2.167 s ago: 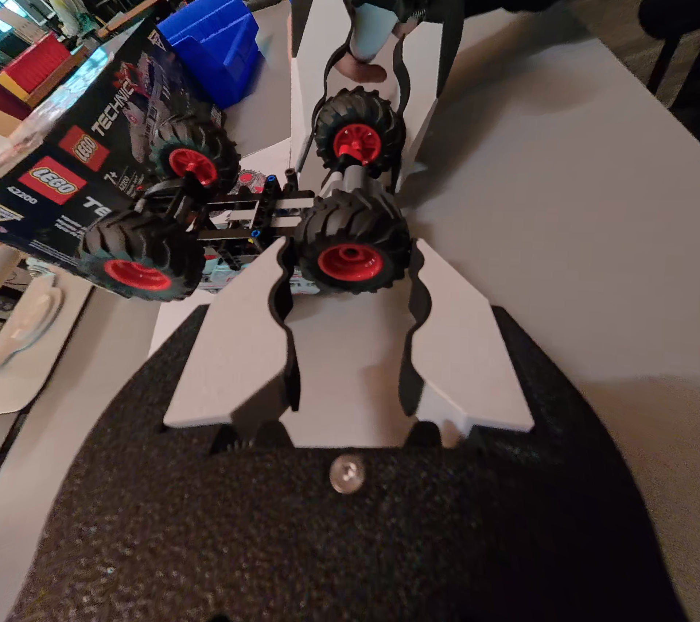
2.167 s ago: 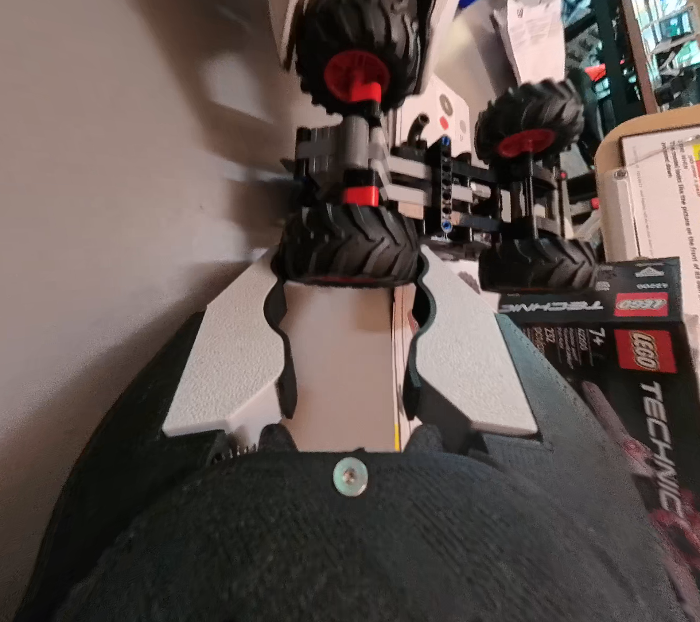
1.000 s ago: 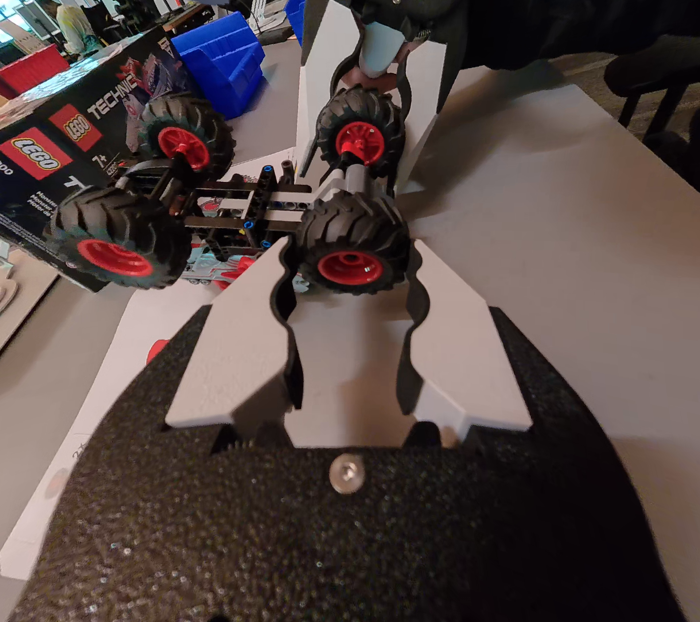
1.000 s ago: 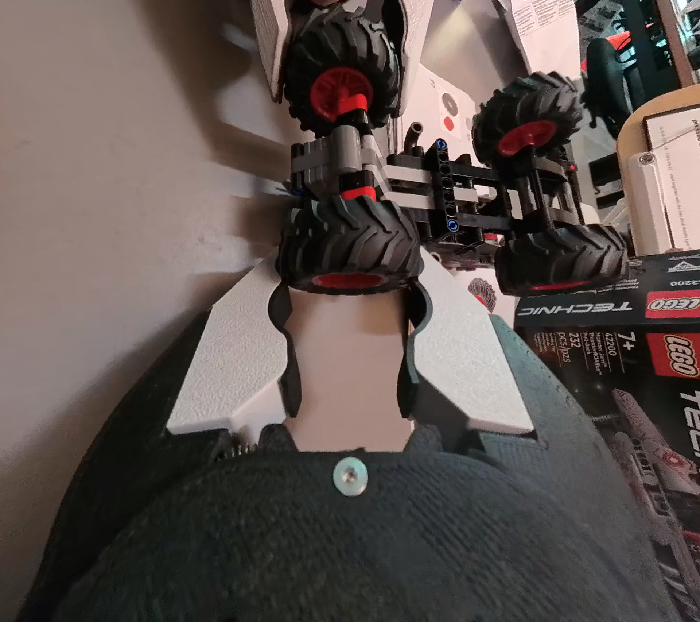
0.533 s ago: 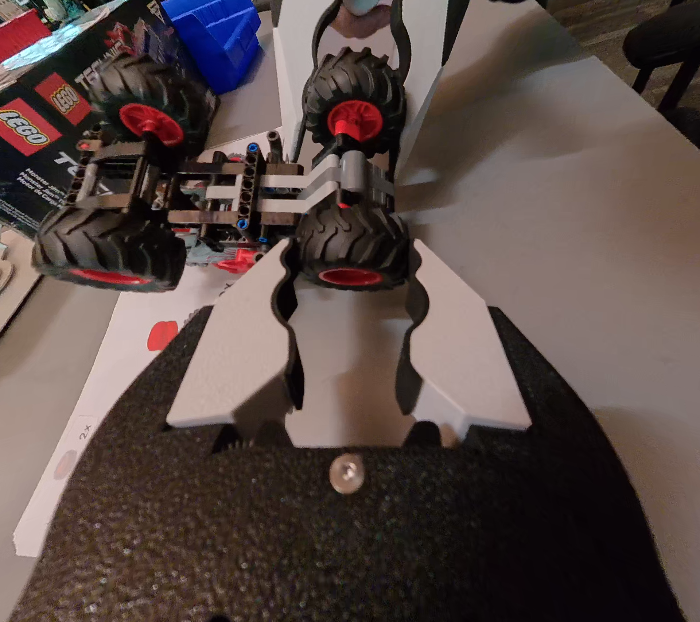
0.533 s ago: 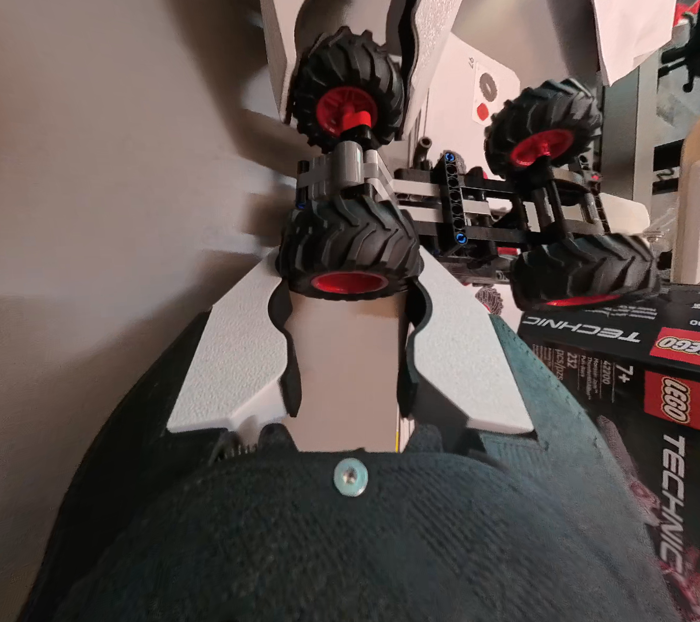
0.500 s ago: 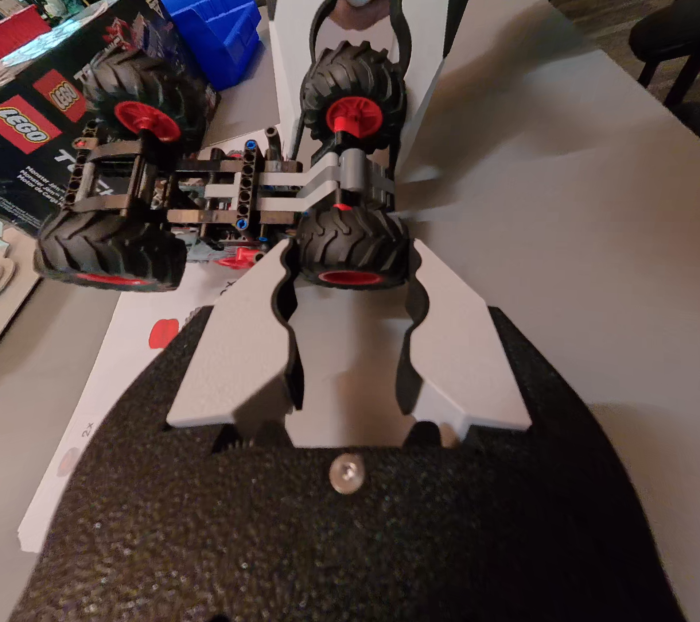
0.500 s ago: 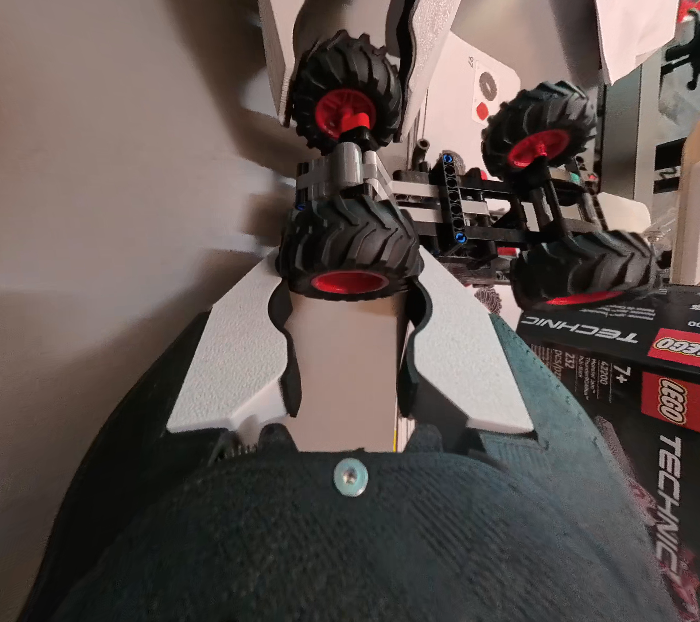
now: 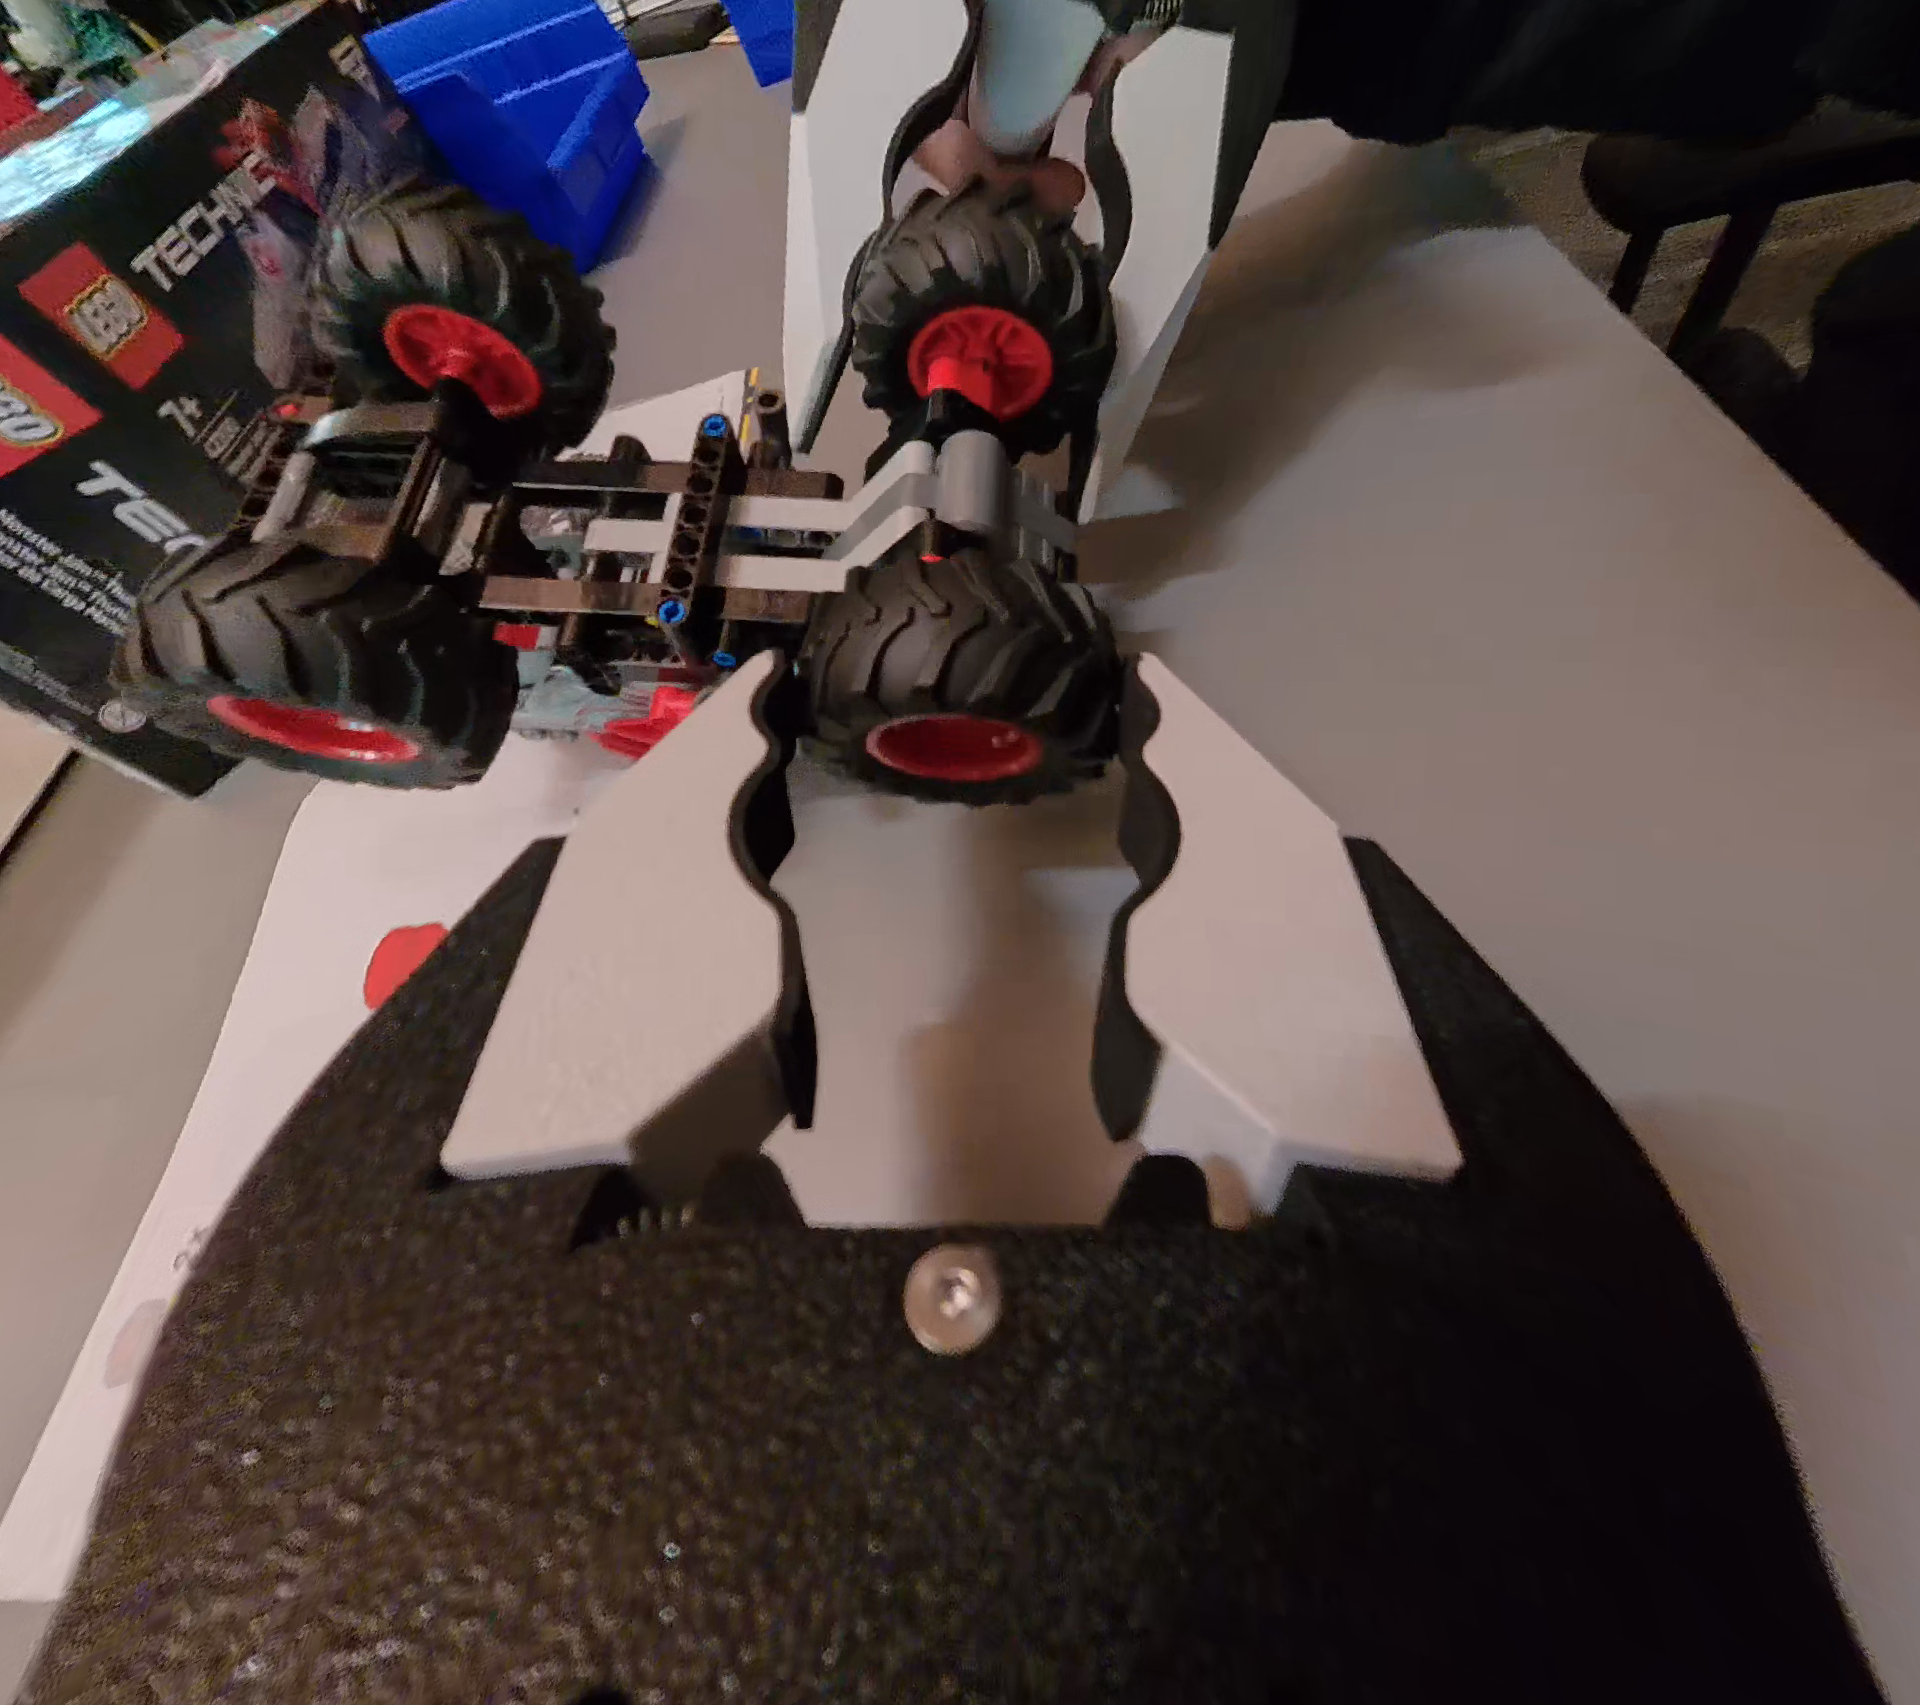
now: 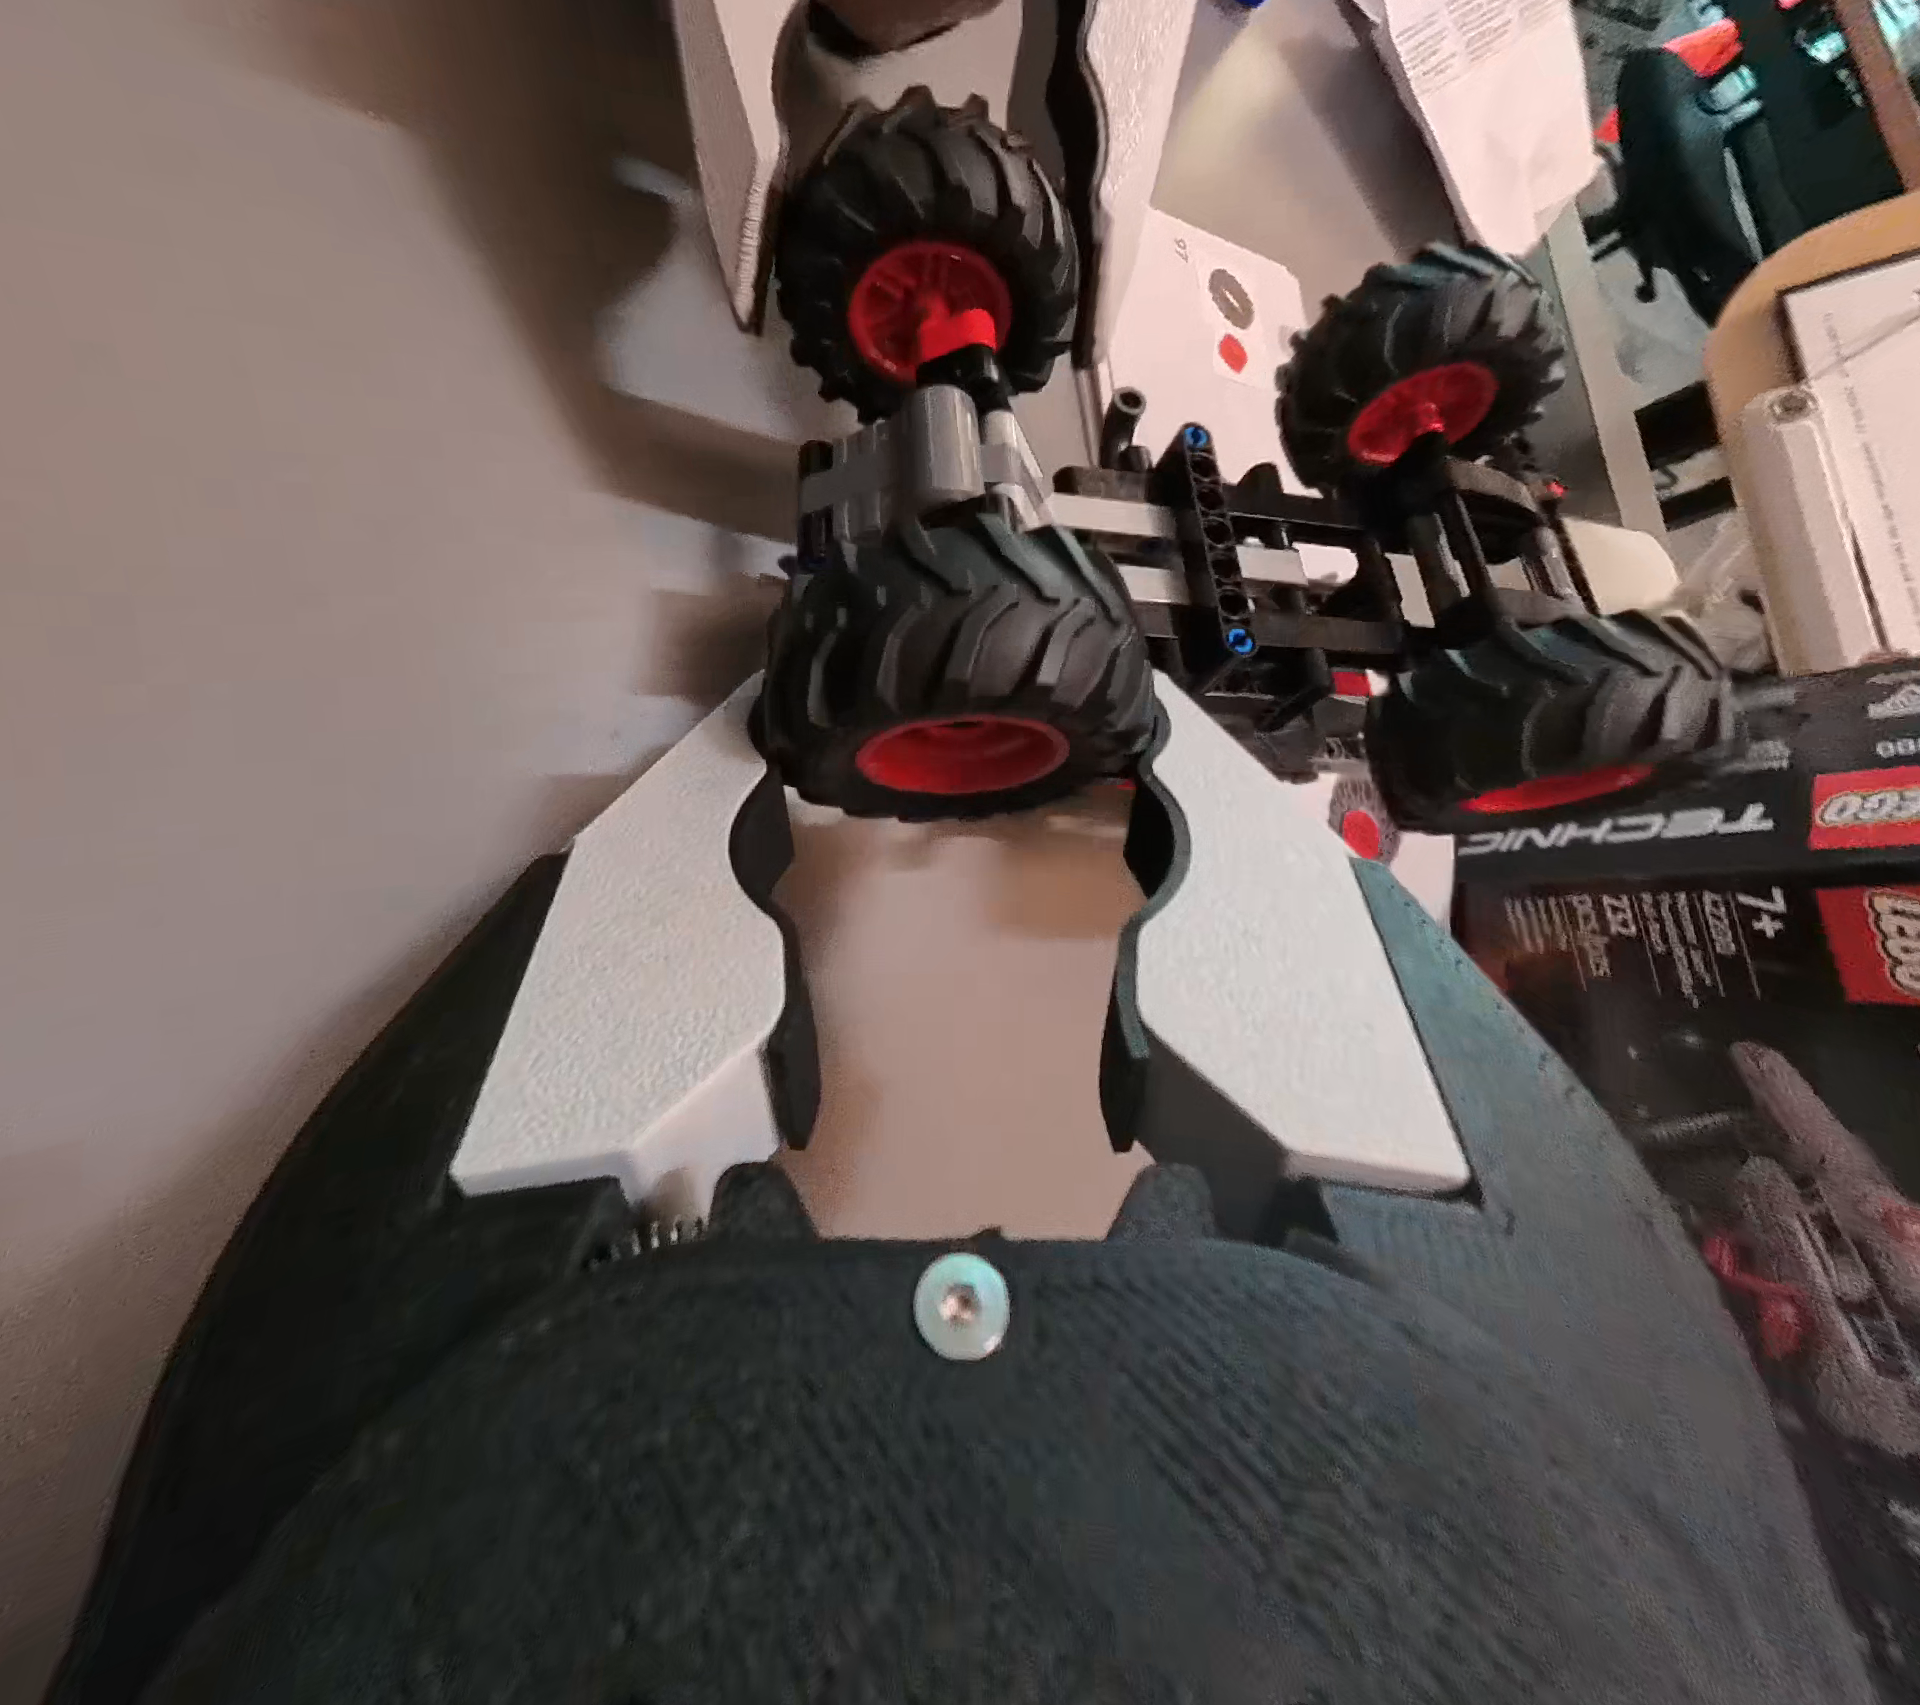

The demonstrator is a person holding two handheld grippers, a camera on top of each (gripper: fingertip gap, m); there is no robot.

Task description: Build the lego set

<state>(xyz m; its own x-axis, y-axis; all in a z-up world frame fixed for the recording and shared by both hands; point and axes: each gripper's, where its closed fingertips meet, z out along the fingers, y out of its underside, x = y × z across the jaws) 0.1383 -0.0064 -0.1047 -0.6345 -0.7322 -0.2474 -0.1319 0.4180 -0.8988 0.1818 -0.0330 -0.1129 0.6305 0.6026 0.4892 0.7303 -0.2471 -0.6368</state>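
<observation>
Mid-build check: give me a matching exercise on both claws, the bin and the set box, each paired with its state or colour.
Things:
1. left claw
2. right claw
3. bin
4. set box

States or colours:
A. black, with red patches
B. shut on the near wheel in the left wrist view
C. blue
D. shut on the far wheel in the left wrist view

Pairs: 1-B, 2-D, 3-C, 4-A
</observation>
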